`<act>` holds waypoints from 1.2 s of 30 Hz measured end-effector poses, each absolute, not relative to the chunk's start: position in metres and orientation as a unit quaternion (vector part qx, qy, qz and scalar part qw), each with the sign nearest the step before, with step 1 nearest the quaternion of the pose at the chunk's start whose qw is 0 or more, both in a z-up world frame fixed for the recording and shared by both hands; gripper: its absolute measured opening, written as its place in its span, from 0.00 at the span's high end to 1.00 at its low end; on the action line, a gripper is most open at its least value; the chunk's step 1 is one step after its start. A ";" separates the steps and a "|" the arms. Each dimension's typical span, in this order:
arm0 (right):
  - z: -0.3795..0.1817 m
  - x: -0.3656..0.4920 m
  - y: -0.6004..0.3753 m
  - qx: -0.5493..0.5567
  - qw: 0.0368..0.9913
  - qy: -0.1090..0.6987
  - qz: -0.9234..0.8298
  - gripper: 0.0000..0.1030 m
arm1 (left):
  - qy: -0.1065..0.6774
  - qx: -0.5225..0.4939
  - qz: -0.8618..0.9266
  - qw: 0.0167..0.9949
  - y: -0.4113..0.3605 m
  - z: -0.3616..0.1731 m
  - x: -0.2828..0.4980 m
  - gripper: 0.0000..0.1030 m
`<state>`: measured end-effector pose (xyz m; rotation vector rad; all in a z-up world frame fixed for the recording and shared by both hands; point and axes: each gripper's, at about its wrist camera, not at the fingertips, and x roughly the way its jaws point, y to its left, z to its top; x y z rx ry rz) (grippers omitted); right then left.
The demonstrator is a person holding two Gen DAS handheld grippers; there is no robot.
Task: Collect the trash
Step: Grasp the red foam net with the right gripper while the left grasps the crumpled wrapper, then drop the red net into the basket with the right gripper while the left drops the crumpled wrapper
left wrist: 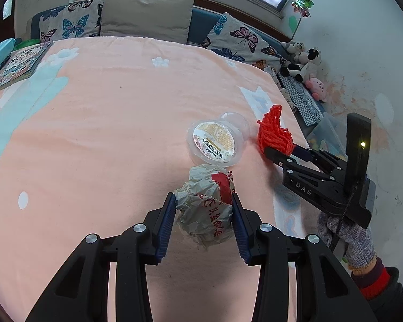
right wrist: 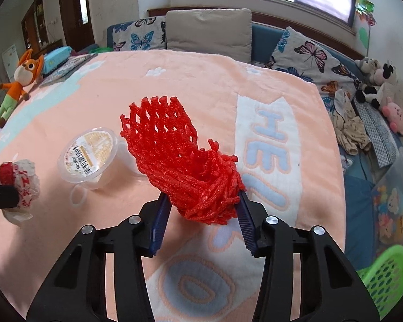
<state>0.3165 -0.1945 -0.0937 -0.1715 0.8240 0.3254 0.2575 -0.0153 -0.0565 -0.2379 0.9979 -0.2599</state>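
The left gripper's (left wrist: pixel 202 209) blue-padded fingers (left wrist: pixel 166 224) are pressed against both sides of a crumpled paper wrapper (left wrist: pixel 205 209) with red print, holding it just above the peach blanket (left wrist: pixel 99 123). The right gripper's (right wrist: pixel 202 209) fingers (right wrist: pixel 245 221) are clamped on the bunched lower end of a red foam fruit net (right wrist: pixel 180 158), whose open mesh end stands up above the jaws.

Taking the clear plastic cup (left wrist: pixel 215 141) with its printed lid as landmark, lying on its side on the blanket: the wrapper hangs just in front of it, nearly touching its rim in the left wrist view; the foam net is just to its right, apart from it. A gloved hand (left wrist: pixel 346 237) carries the right gripper, farther right of the cup. A green perforated basket (right wrist: pixel 387 276) sits well right of the cup, past the bed's edge.
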 end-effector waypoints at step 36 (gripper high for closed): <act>-0.058 0.151 -0.419 0.063 0.911 0.402 -0.067 0.53 | 0.471 -0.035 -0.265 0.840 -0.195 -0.021 0.230 0.61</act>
